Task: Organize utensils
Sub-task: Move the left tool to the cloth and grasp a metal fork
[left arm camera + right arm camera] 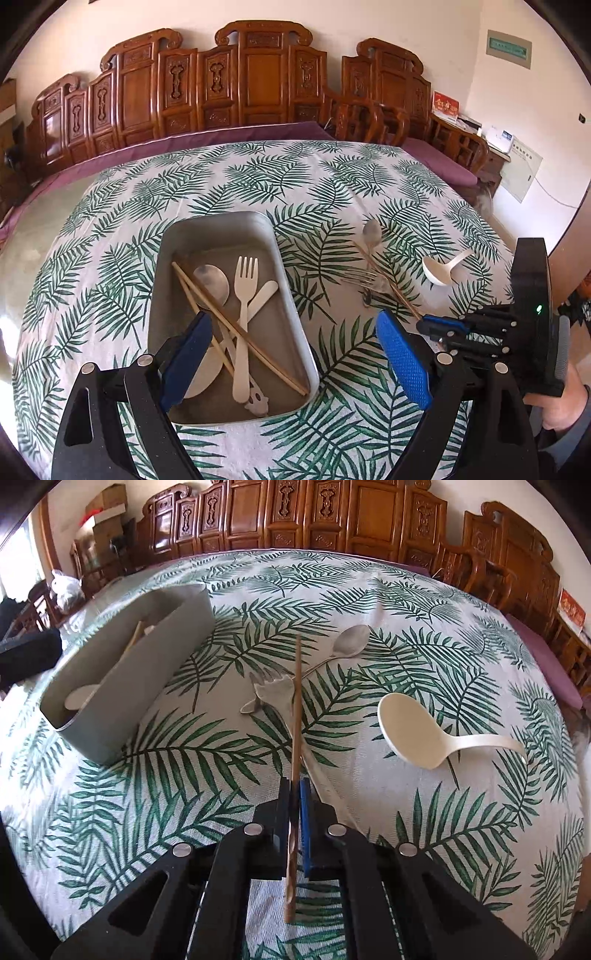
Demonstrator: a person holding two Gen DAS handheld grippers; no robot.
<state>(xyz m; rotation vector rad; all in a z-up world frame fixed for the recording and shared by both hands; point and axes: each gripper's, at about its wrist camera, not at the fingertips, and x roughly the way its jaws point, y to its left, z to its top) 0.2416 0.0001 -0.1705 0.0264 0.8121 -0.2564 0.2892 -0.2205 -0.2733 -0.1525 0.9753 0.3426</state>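
Observation:
A grey metal tray (221,225) holds a pale fork (245,295), a metal spoon (212,282), chopsticks (236,328) and a knife. My left gripper (291,354) is open above the tray's near right corner. My right gripper (295,790) is shut on a wooden chopstick (295,701), which points forward over the cloth. It shows at the right of the left wrist view (439,326). Loose on the cloth lie a metal spoon (349,640), a metal fork (275,690) and a white ladle (410,734). The tray (147,672) stands to the left.
The table carries a leaf-print cloth (332,177). Carved wooden chairs and a bench (258,85) stand behind it. A purple cushion (439,162) lies at the back right.

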